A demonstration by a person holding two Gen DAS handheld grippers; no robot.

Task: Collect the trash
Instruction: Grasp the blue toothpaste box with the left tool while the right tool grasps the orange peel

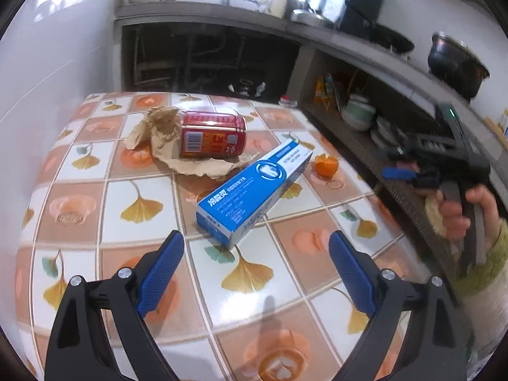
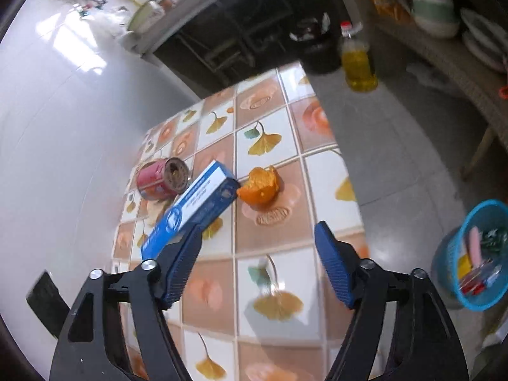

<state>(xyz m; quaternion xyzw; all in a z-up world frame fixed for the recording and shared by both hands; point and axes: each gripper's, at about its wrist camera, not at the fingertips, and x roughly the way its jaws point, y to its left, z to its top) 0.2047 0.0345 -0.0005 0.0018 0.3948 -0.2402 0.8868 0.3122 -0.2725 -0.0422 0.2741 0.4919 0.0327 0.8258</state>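
Both tools empty rn. Our left gripper (image 1: 256, 247) hangs w/ jaws spread wide over the near part of the tiled-pattern tabletop (image 1: 79, 203), lined up on the near end of the blue-and-white cardboard toothpaste box (image 1: 254, 187), which lies flat and diagonal across mid-table. Judging by that aim, box is prob our next pick; gap looks ample for its narrow side.

Rest of the trash: red metal drink can (image 1: 212, 135) on its side at the far left, resting on crumpled brown paper (image 1: 165, 136), so the two may shift together if we grab one. Orange mandarin peel (image 1: 325, 164) sits far right, just beside the box's far end.

Our right gripper (image 2: 258, 260) is also wide open, nothing between fingers, hovering near the table's right edge. Blue plastic mesh basket (image 2: 451, 254) on the floor, right of the table, already has scraps in it — likely the drop point, which is prob why the right side waits there.
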